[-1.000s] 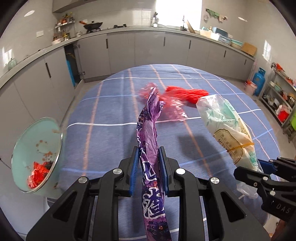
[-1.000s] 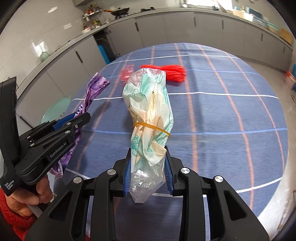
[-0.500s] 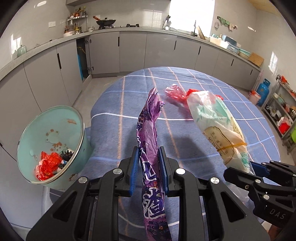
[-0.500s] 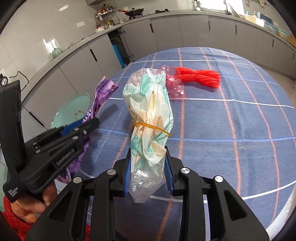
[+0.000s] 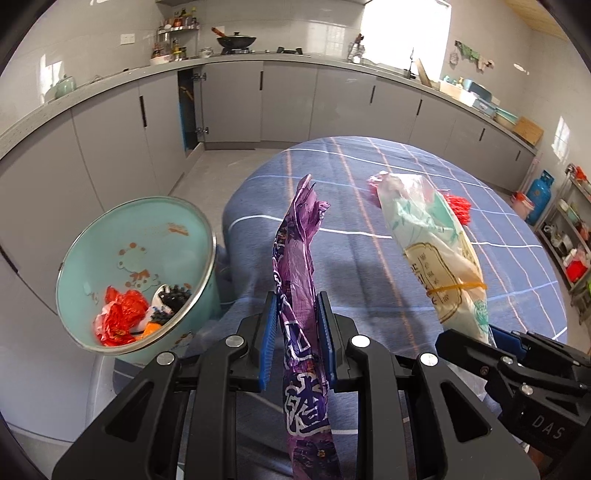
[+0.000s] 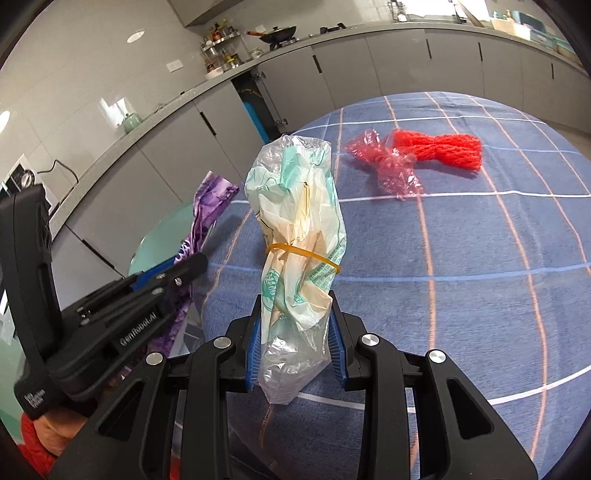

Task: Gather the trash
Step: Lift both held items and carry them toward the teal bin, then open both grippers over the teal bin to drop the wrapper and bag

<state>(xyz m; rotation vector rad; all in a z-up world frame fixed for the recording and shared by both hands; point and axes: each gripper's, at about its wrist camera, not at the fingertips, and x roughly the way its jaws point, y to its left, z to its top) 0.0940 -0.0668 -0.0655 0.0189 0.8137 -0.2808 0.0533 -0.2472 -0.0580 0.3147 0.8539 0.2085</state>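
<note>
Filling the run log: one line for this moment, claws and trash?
left claw: shut on purple wrapper | right claw: shut on banded plastic bag | teal bin: beside table | red netting: on table

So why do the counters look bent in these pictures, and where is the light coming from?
Left wrist view: the fisheye lens bows the grey kitchen counter into an arc; the bright window is blown out to white; the crumpled purple plastic wrapper casts a soft shadow on the blue checked tablecloth. Right wrist view: the same bending, with glare patches on the glossy white wall.
</note>
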